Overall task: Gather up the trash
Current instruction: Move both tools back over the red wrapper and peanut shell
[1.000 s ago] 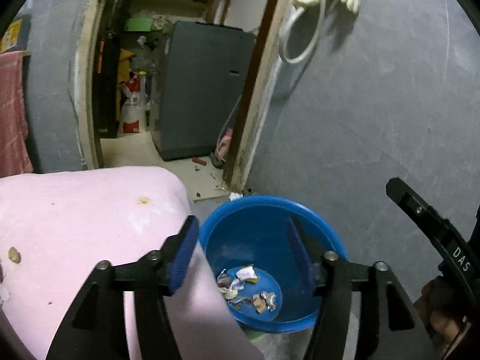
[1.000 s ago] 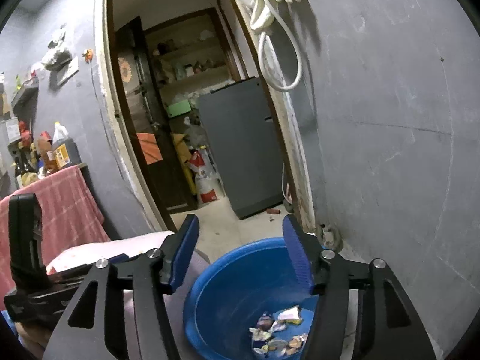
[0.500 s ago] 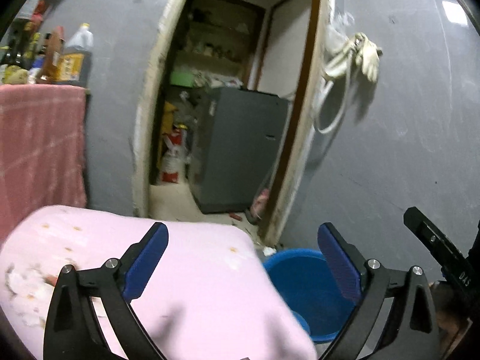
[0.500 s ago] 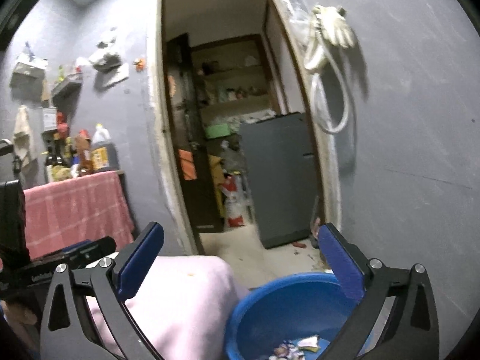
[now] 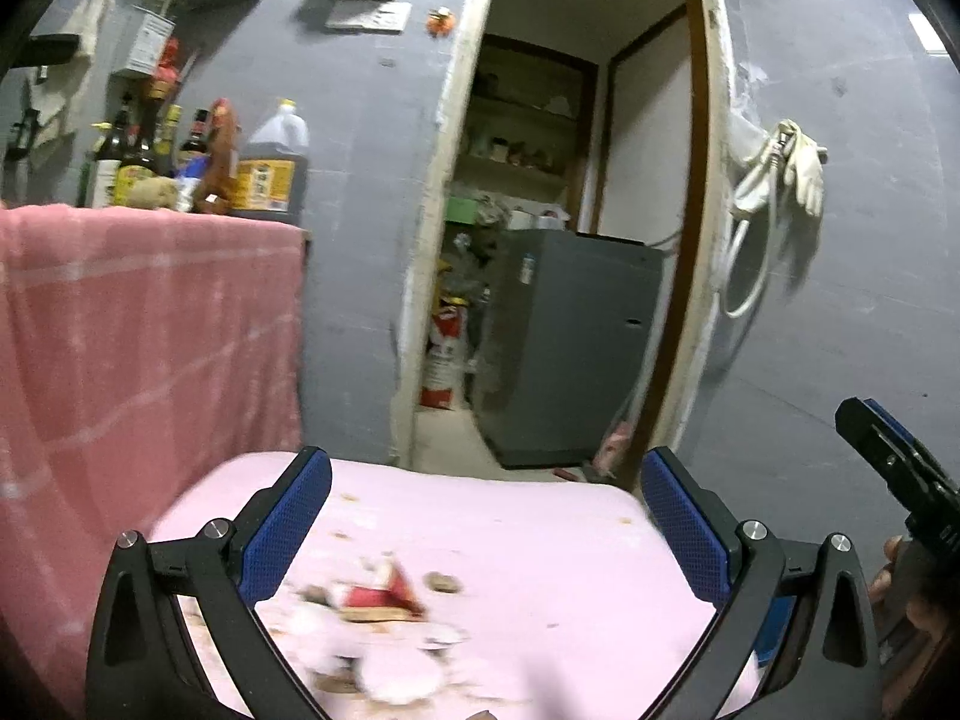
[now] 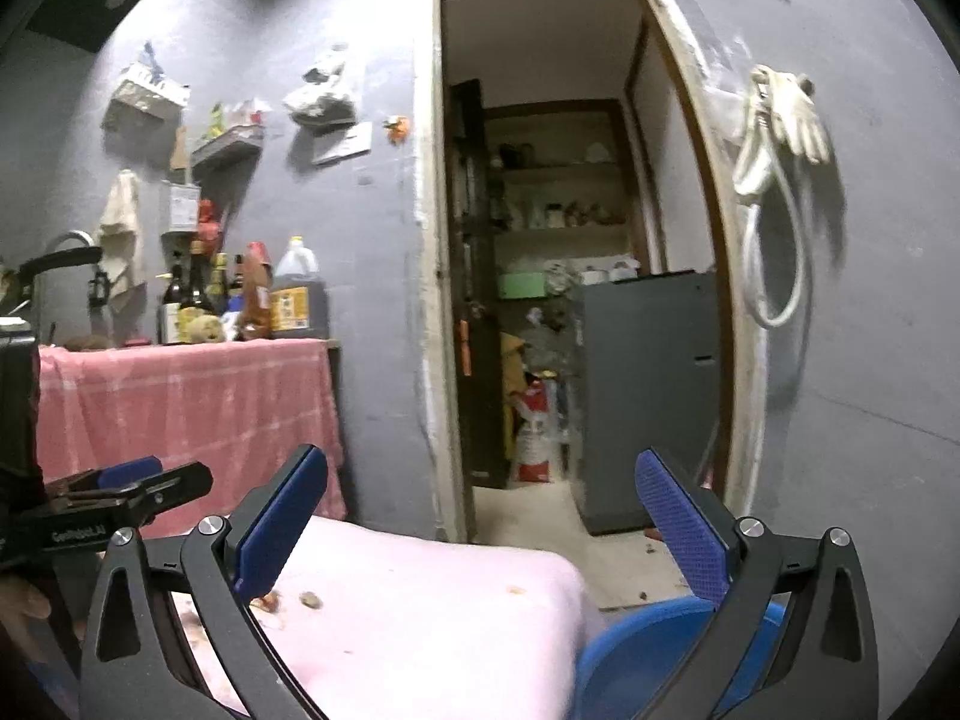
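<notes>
While both pairs of jaws stood wide and empty, the left gripper (image 5: 486,531) was the nearer tool to the trash (image 5: 381,600), a blurred heap, seemingly torn wrappers and crumbs, lying on the pink cushion (image 5: 540,540) just below and between its pads at about 7 o'clock, its long axis running roughly 9 to 3. From the right gripper (image 6: 480,531), only a few scraps (image 6: 311,600) showed at 8 o'clock beside its left pad, with the blue basin (image 6: 630,654) at 5 o'clock.
</notes>
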### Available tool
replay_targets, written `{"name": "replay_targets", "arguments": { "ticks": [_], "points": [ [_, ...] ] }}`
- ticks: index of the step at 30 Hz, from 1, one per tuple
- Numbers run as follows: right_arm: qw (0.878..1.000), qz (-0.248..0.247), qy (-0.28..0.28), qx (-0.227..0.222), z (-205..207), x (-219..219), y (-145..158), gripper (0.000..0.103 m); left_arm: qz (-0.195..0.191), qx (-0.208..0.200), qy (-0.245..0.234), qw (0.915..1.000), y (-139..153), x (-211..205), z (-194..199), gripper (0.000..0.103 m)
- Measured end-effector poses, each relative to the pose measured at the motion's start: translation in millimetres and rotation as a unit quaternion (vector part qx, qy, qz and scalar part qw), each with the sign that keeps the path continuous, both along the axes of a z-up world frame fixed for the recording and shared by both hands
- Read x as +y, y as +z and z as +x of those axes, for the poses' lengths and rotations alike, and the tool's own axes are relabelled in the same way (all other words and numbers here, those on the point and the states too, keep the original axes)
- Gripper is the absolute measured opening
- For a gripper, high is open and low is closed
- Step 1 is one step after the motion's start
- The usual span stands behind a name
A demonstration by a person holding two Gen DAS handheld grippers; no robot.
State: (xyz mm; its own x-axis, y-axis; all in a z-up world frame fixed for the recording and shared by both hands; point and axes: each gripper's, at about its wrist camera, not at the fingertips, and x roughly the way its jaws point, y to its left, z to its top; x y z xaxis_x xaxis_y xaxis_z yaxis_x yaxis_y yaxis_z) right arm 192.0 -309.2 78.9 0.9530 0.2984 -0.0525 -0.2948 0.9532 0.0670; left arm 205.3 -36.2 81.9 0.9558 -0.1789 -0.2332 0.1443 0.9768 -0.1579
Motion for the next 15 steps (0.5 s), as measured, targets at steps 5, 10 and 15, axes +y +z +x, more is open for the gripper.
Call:
{"name": "replay_targets", "arguments": {
  "ticks": [5, 10, 15],
  "points": [
    [1.000, -0.005, 0.024, -0.003, 2, 29, -1, 0.103, 0.005, 0.001, 0.023, 0.9997, -4, 30, -5, 0.101],
    [0.998, -0.025, 0.053, 0.018, 12, 58, -11, 0.103, 0.009, 0.020, 0.044, 0.9988, -18, 53, -4, 0.101],
    [0.994, -0.058, 0.066, 0.066, 28, 83, -30, 0.103, 0.004, 0.061, 0.043, 0.9972, -39, 68, 6, 0.101]
  ]
}}
